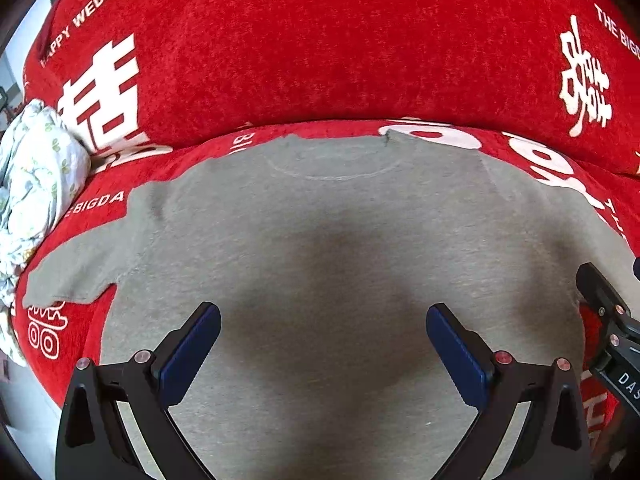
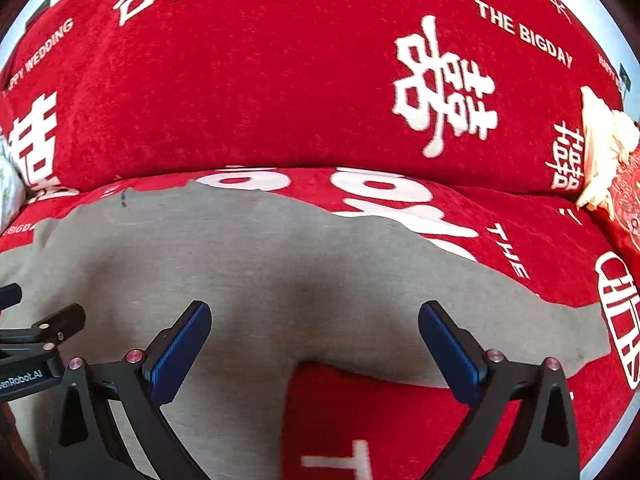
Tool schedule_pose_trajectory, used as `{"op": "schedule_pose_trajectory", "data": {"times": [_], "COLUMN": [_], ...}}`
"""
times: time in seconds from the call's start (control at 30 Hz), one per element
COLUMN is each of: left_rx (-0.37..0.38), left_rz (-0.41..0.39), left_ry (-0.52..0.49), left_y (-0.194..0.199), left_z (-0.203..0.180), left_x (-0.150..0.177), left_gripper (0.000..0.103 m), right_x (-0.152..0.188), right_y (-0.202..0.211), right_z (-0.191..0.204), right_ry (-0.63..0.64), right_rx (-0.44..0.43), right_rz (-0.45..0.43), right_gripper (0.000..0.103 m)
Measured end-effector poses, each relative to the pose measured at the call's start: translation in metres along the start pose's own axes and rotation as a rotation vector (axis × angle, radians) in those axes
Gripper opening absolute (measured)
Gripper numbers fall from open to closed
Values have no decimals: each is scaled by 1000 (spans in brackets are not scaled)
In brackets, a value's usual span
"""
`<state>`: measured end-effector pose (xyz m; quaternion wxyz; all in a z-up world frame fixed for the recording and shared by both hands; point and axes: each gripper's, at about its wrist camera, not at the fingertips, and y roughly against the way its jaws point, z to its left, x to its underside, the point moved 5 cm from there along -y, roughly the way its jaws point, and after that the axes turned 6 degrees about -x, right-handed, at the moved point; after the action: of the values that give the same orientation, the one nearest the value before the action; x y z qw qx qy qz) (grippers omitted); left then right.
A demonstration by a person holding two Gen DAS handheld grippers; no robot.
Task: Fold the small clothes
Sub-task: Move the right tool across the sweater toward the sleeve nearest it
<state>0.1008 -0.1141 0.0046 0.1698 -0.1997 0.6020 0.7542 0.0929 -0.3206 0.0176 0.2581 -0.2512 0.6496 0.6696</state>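
Two wide-open, empty tools, left tool [image 1: 323,346] and right tool [image 2: 315,343], hover over a grey shirt [image 1: 320,248] on a red cover [image 2: 280,80] printed "THE BIGDAY" at 1 o'clock.

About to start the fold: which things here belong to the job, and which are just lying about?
For the job:
grey shirt, spread flat
left hand-held gripper, open
right hand-held gripper, open

Lying about:
floral cloth bundle
cream cloth
red sofa cover

Left gripper [image 1: 323,340] and right gripper [image 2: 314,338] hover side by side, jaws spread wide.
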Motion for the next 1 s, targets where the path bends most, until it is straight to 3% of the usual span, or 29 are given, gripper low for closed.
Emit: {"op": "schedule_pose_trajectory", "data": {"times": [1.0], "left_rx": [77], "left_rz": [-2], "left_ry": [-143], "left_y": [10], "left_z": [-117], "left_x": [-8], "left_gripper": [103], "right_x": [22], "right_y": [-5], "right_z": [-146], "right_ry": [-267], "right_rx": [123], "right_rz": [33], "right_gripper": [103]}}
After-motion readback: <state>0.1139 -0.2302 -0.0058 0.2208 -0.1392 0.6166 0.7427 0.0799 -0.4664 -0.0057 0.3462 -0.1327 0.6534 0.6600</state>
